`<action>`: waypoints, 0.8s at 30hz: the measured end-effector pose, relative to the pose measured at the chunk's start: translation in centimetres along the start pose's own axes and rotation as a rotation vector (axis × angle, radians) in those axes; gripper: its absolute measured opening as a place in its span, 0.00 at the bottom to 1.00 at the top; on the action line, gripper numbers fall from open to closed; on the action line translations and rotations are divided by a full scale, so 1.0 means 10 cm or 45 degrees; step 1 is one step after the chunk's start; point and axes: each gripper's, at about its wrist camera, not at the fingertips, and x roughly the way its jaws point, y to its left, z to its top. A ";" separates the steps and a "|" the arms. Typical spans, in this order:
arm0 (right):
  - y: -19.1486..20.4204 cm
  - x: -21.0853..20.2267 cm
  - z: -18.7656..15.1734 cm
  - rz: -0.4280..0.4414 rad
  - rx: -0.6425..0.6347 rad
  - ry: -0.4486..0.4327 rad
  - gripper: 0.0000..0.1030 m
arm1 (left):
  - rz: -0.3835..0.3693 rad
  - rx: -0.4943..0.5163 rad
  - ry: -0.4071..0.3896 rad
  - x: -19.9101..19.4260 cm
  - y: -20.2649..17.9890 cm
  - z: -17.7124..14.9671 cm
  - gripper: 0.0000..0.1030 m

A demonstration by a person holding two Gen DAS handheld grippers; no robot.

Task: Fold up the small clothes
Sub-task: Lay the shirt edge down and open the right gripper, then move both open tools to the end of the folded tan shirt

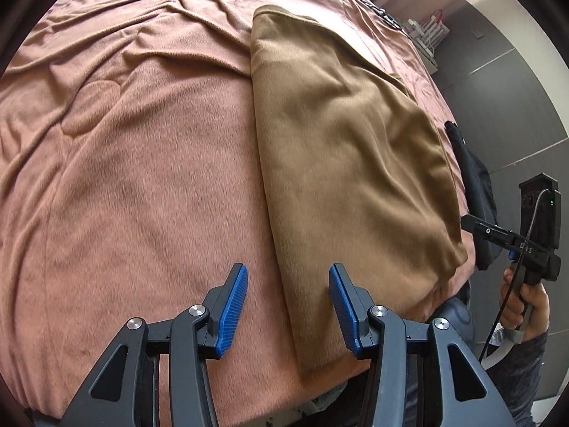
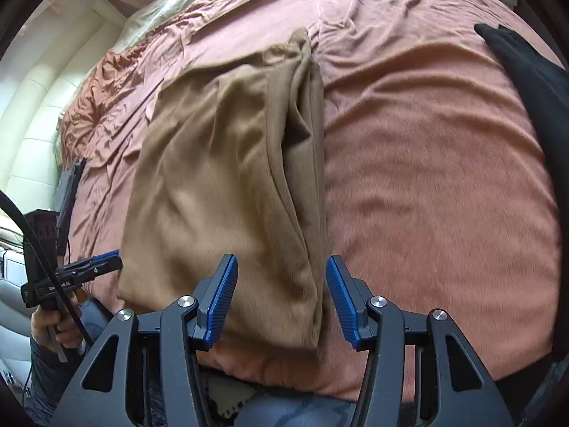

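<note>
Bed spread with a wrinkled pink fleece blanket (image 1: 142, 163). Lying directly on it: a folded tan garment (image 2: 227, 178) near the front edge, a black garment (image 2: 526, 82) well apart, rightward.

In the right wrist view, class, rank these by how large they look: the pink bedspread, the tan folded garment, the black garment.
1. pink bedspread, filling most of the view.
2. tan folded garment.
3. black garment, though the picture's edge cuts it off, so its true size is unsure.
</note>
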 end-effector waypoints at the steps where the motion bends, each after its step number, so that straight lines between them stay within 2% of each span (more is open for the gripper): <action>1: 0.00 0.00 -0.05 -0.005 0.005 0.006 0.48 | -0.004 0.002 0.001 0.00 -0.01 -0.03 0.48; 4: 0.02 0.01 -0.08 -0.023 0.009 0.026 0.37 | -0.012 0.010 0.006 0.00 -0.04 -0.12 0.48; 6: 0.04 0.02 -0.12 -0.039 0.012 0.036 0.24 | -0.021 0.017 0.007 0.00 -0.06 -0.17 0.48; 10: 0.09 -0.03 -0.16 -0.077 0.004 0.032 0.07 | -0.025 0.036 0.017 0.03 -0.11 -0.25 0.48; 13: 0.15 -0.10 -0.22 -0.075 -0.009 0.001 0.05 | -0.037 0.029 0.029 0.06 -0.13 -0.30 0.48; 14: 0.17 -0.13 -0.23 -0.077 -0.015 -0.009 0.05 | -0.044 0.028 0.025 0.05 -0.13 -0.32 0.45; 16: 0.20 -0.16 -0.28 -0.071 -0.022 -0.024 0.05 | -0.070 0.031 0.043 0.07 -0.15 -0.34 0.25; 19: 0.24 -0.20 -0.35 -0.077 -0.027 -0.040 0.04 | -0.063 0.029 0.032 0.06 -0.12 -0.36 0.10; 24: 0.24 -0.21 -0.47 -0.068 -0.055 -0.022 0.04 | -0.087 0.022 0.006 -0.06 -0.07 -0.37 0.07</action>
